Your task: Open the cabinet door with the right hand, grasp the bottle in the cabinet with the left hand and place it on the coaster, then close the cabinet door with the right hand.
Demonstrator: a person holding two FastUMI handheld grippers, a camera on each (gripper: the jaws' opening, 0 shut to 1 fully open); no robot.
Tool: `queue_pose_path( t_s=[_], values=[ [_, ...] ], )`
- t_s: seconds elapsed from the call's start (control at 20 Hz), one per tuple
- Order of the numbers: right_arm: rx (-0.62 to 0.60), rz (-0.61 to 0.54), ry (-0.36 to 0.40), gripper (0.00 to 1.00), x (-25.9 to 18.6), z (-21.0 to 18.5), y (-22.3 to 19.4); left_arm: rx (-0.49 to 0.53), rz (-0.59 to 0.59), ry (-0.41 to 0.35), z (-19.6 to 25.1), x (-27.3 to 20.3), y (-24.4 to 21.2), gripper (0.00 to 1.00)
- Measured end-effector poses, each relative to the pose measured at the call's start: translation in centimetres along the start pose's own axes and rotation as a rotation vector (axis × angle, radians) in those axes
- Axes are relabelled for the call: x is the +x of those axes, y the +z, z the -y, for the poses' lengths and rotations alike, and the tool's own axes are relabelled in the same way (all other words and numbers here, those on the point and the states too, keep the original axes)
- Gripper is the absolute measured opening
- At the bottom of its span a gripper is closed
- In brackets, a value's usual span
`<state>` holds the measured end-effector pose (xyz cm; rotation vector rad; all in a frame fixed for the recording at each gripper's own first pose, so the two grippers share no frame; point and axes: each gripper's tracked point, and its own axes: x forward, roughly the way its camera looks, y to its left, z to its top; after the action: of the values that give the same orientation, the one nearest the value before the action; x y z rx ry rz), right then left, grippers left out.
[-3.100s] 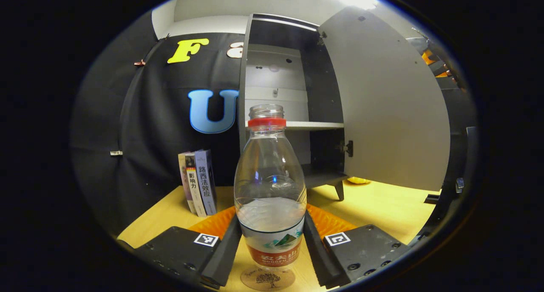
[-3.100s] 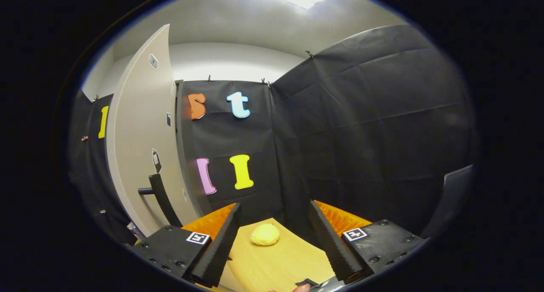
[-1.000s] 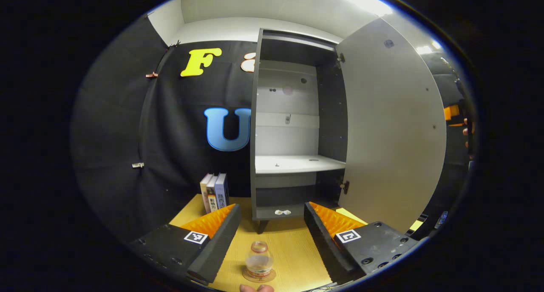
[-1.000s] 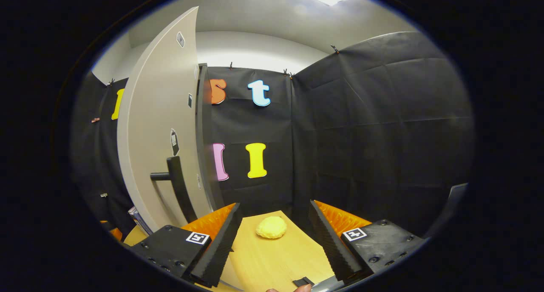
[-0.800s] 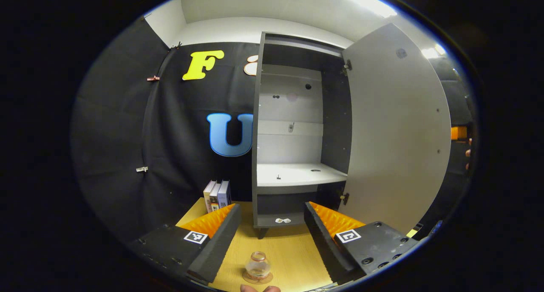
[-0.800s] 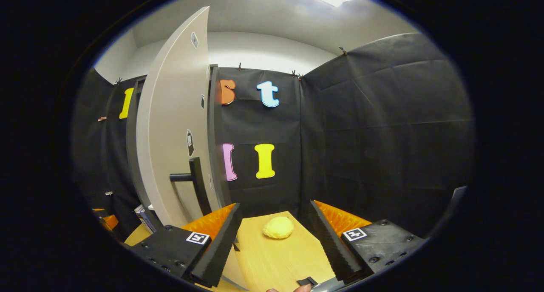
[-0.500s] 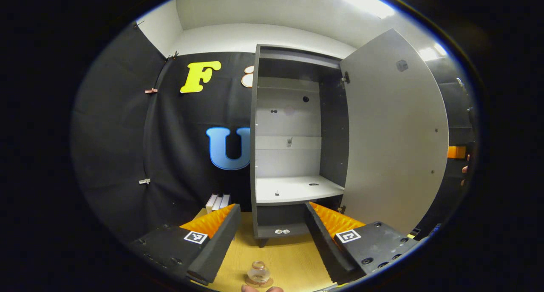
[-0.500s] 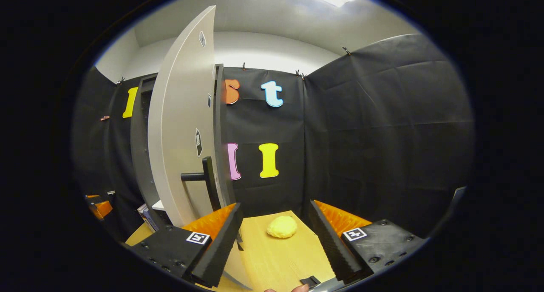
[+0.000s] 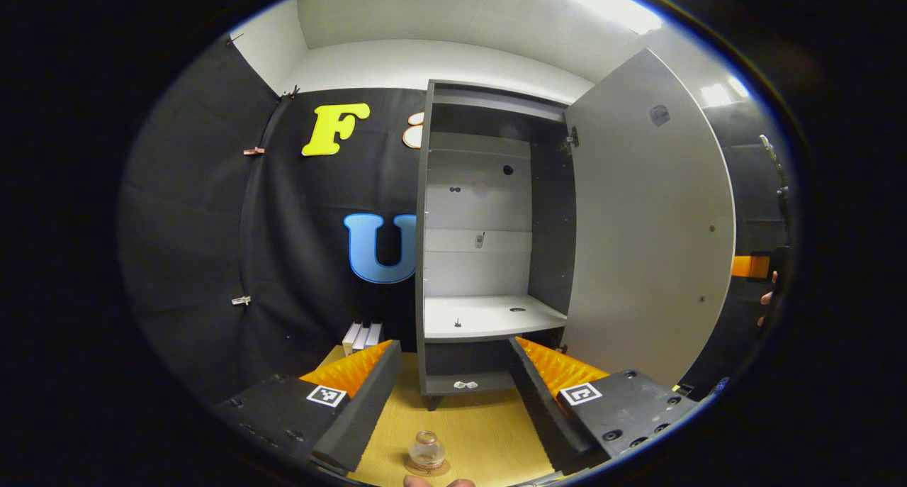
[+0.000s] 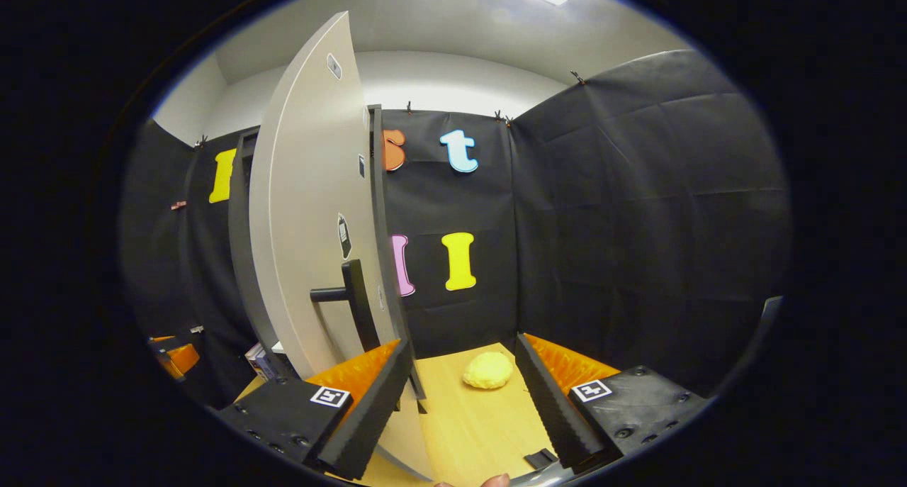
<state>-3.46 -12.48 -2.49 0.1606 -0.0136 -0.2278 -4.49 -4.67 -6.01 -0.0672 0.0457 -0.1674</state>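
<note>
In the left gripper view the clear bottle (image 9: pixel 426 449) stands upright on the round coaster (image 9: pixel 426 466) on the wooden table, low between the fingers of my open left gripper (image 9: pixel 448 402), well below and apart from them. Beyond stands the grey cabinet (image 9: pixel 479 246), its door (image 9: pixel 648 225) swung open to the right. In the right gripper view that door (image 10: pixel 315 210) is seen from outside, with its dark handle (image 10: pixel 353 304) just up and left of my open right gripper (image 10: pixel 460 402), which holds nothing.
Several books (image 9: pixel 361 335) stand left of the cabinet against the black wall. A yellow lump (image 10: pixel 487 369) lies on the table (image 10: pixel 475 423) ahead of the right gripper. A white shelf (image 9: pixel 485 315) inside the cabinet is bare. The other gripper (image 10: pixel 173 352) shows far left.
My left gripper has let go of the bottle on the coaster and drawn back and up. The right gripper has moved nearer the door, whose handle now sits closer to its left finger.
</note>
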Motion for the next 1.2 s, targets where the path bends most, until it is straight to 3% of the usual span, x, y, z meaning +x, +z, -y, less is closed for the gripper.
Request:
queue_pose_path(
  t_s=[0.65,0.85,1.2],
  values=[
    [0.069,-0.104,0.397,0.98,-1.2,-18.0,-3.1,0.007,0.001,0.051,-1.5,-1.7,0.1,0.94],
    [0.052,-0.106,0.419,0.98,-1.4,-17.8,-3.2,0.006,0.005,0.049,-1.6,-1.5,0.2,0.94],
    [0.041,-0.065,0.33,0.98,-0.8,-14.6,-2.6,0.014,0.027,-0.009,0.8,-0.1,1.2,0.94]
  ],
)
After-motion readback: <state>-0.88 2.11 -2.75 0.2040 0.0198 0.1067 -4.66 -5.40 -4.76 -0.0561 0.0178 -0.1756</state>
